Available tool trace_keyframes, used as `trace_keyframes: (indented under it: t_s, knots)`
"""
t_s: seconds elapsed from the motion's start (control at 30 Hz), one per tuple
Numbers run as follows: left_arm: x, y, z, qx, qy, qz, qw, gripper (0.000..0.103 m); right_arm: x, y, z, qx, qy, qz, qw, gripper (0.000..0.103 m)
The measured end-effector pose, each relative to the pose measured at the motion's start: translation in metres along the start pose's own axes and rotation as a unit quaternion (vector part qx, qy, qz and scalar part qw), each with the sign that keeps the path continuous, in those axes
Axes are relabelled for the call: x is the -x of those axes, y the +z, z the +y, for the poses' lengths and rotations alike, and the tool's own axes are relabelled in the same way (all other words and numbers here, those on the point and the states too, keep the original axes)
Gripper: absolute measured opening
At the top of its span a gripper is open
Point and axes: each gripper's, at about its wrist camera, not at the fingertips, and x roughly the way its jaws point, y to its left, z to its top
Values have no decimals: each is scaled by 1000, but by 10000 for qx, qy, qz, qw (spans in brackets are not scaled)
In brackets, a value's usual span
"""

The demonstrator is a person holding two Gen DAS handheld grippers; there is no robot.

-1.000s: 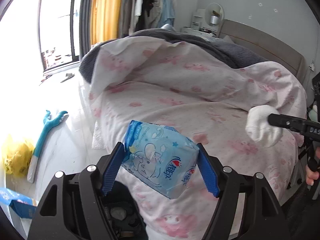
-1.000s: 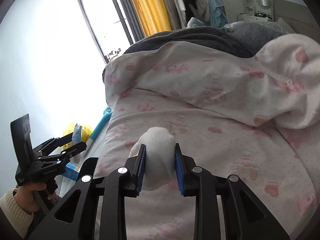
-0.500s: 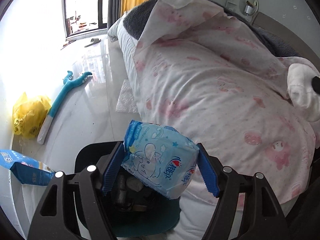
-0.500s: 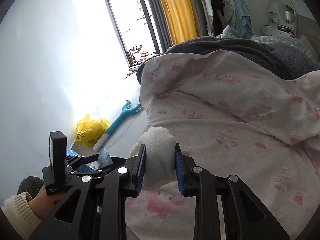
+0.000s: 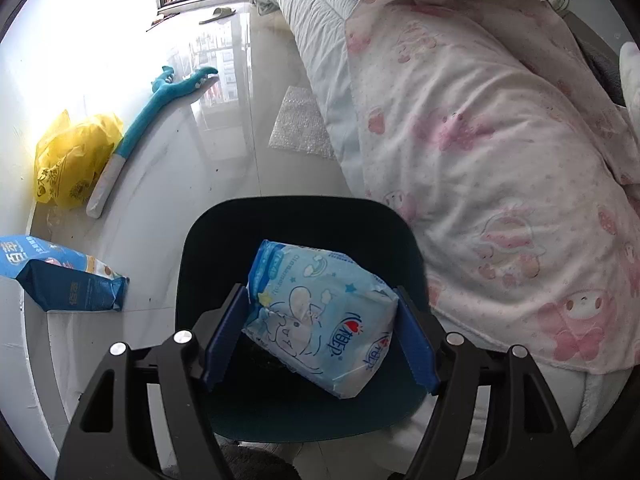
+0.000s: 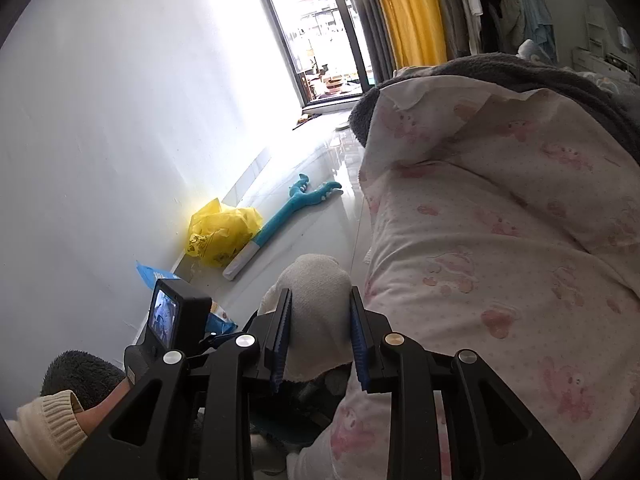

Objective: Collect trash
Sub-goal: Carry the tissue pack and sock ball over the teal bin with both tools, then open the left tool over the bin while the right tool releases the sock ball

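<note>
Trash first: a blue tissue packet (image 5: 320, 312) sits clamped between the wide-set pads of the left claw (image 5: 320, 334), hanging directly over the dark bin (image 5: 224, 240) on the floor by the bed (image 5: 500, 160). The right claw (image 6: 318, 334) is squeezed nearly shut on a crumpled white wad (image 6: 316, 300), beside the bed's edge and seemingly short of the bin. Farther off lie a blue snack bag (image 5: 60, 276), a yellow bag (image 5: 70, 160) and a teal toy (image 5: 160, 100). Risk: releasing the wad too early would drop it onto the floor or quilt.
</note>
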Motion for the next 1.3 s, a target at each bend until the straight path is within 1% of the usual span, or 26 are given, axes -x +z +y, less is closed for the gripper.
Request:
trace_keyframes:
  t_s: [0.2, 0.27, 0.43, 0.5, 0.57, 0.77, 0.93, 1.03, 1.17, 1.3]
  knots:
    - [-16, -14, 26, 178, 12, 524, 9985, 75, -25, 0, 23, 129, 69, 249, 9996, 28]
    - [-17, -19, 34, 237, 48, 596, 9979, 77, -34, 0, 29, 179, 63, 336, 9993, 28]
    - [-8, -21, 45, 241, 77, 477, 9985, 88, -56, -3, 37, 209, 38, 567, 9982, 28]
    - [-3, -21, 49, 236, 67, 420, 9988, 88, -64, -5, 42, 224, 34, 659, 9976, 28]
    - [2, -20, 53, 246, 78, 341, 9991, 92, -72, -6, 44, 244, 20, 743, 9969, 28]
    - [23, -21, 64, 268, 97, -70, 9996, 93, -97, -14, 52, 229, -9, 996, 9948, 28]
    - [41, -21, 72, 269, 163, -424, 9986, 93, -121, -26, 51, 117, -46, 1299, 9914, 28]
    - [54, -20, 77, 243, 179, -708, 9970, 93, -135, -35, 52, 104, -120, 1524, 9882, 28]
    - [78, -18, 80, 245, 144, -1269, 9915, 93, -151, -43, 55, 97, -185, 1741, 9845, 28]
    - [104, -15, 77, 191, 95, -1856, 9824, 93, -163, -50, 59, 145, -233, 1918, 9811, 29]
